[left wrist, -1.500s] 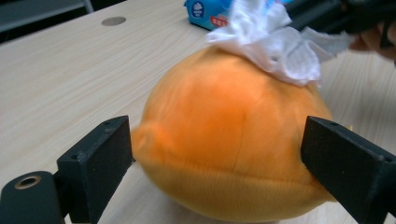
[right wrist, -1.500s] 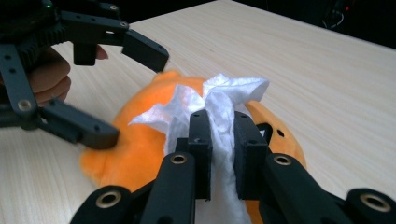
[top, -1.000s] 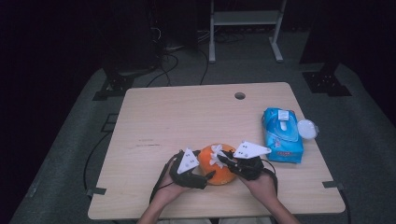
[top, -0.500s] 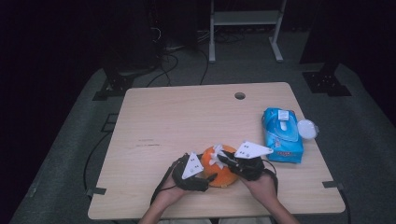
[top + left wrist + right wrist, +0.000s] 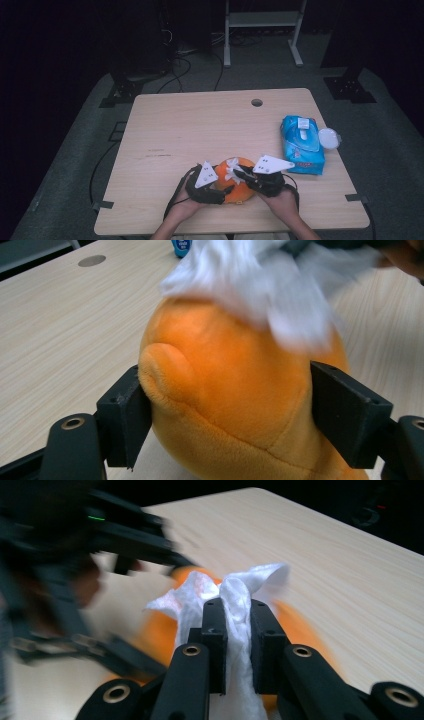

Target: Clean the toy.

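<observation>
Low in the middle of the high view, our left gripper [image 5: 230,410] has just been closing and now clamps the round orange plush toy [image 5: 235,405] steady on the pale wooden table [image 5: 200,130]. Our right gripper [image 5: 235,640], nearly shut, pinches a crumpled white wipe [image 5: 235,600] against the toy, seemingly to clean it. At right lies the blue wipe pack [image 5: 302,145], lid closed.

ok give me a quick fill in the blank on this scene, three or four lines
1. The left tongs are clamped on an orange ____.
2. The right tongs pinch a white ____.
3. The wipe rests on the ____ of the toy.
4. The blue pack lies near the table's ____ edge in the high view.

Missing words: plush toy; wipe; top; right
</observation>
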The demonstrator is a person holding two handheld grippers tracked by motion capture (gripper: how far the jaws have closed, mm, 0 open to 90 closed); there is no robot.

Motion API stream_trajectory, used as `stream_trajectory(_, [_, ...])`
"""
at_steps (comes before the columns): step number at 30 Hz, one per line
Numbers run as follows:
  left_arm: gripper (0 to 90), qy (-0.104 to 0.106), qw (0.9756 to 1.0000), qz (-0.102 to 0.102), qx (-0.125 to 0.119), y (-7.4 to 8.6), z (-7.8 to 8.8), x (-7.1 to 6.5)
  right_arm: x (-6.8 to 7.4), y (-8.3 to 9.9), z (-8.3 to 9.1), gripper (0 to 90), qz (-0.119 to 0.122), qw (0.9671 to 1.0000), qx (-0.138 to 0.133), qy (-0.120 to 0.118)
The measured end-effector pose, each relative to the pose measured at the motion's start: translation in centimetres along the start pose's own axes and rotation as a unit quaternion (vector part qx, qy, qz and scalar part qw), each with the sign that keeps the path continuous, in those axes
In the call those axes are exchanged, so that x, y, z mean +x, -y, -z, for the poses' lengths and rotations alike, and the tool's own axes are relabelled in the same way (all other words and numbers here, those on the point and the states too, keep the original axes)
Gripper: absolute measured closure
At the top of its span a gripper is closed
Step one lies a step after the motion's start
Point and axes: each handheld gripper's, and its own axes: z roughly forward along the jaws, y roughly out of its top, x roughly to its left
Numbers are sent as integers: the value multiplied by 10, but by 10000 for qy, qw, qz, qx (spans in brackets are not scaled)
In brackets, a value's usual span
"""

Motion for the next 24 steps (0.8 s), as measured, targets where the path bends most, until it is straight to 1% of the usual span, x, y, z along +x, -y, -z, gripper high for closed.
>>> stream_trajectory(2, [234,42,10000,40,-40,1,0,1,-12,5,5,788,-138,9998,10,131])
stream_trajectory(4, [176,105,9997,207,-116,-2,1,3,-18,8,10,788,-231,9994,21,239])
stream_trajectory(5, [140,150,9993,296,-167,-4,1,4,-19,9,11,789,-286,9994,-8,213])
stream_trajectory(6, [121,154,9992,325,-185,-5,1,5,-17,9,11,788,-354,9993,-37,151])
stream_trajectory(7, [118,127,9993,303,-181,-6,0,5,-14,8,9,788,-323,9994,-52,69])
stream_trajectory(8, [126,111,9994,271,-172,-6,-1,5,-4,4,6,788,-192,9996,-96,-165])
stream_trajectory(9, [126,108,9995,238,-159,-5,-1,5,-4,4,6,788,-192,9996,-96,-165])
stream_trajectory(10, [166,81,9997,184,-109,-4,0,6,-2,2,4,788,-117,9996,-115,-219])
stream_trajectory(11, [199,55,9999,130,-72,-2,1,7,0,1,4,788,-36,9997,-93,-215])
stream_trajectory(12, [223,42,9998,163,-56,-1,2,9,0,0,4,788,-4,9998,-75,-193])
stream_trajectory(13, [238,12,9997,244,-39,1,3,10,-2,0,5,788,-37,9998,-69,-165])
stream_trajectory(15, [260,28,9994,355,-31,5,5,15,-9,3,7,788,-148,9999,-10,2])
stream_trajectory(16, [264,56,9990,436,-36,7,6,18,-14,6,8,788,-136,9998,32,124])
stream_trajectory(17, [267,81,9986,514,-46,9,6,20,-19,9,9,788,-205,9995,70,223])
stream_trajectory(18, [268,96,9985,528,-48,9,6,21,-24,12,10,788,-291,9992,82,261])
stream_trajectory(19, [268,107,9986,519,-53,9,6,21,-26,14,12,788,-324,9991,89,268])
stream_trajectory(21, [261,111,9987,502,-34,9,6,20,-24,14,12,788,-305,9992,74,239])
stream_trajectory(22, [241,169,9982,574,-32,8,6,21,-21,13,12,788,-320,9994,31,163])
stream_trajectory(23, [185,223,9975,668,-44,8,6,22,-12,10,10,788,-280,9996,-60,-50])
stream_trajectory(24, [185,306,9964,791,-82,7,6,23,-12,10,10,788,-280,9996,-60,-50])
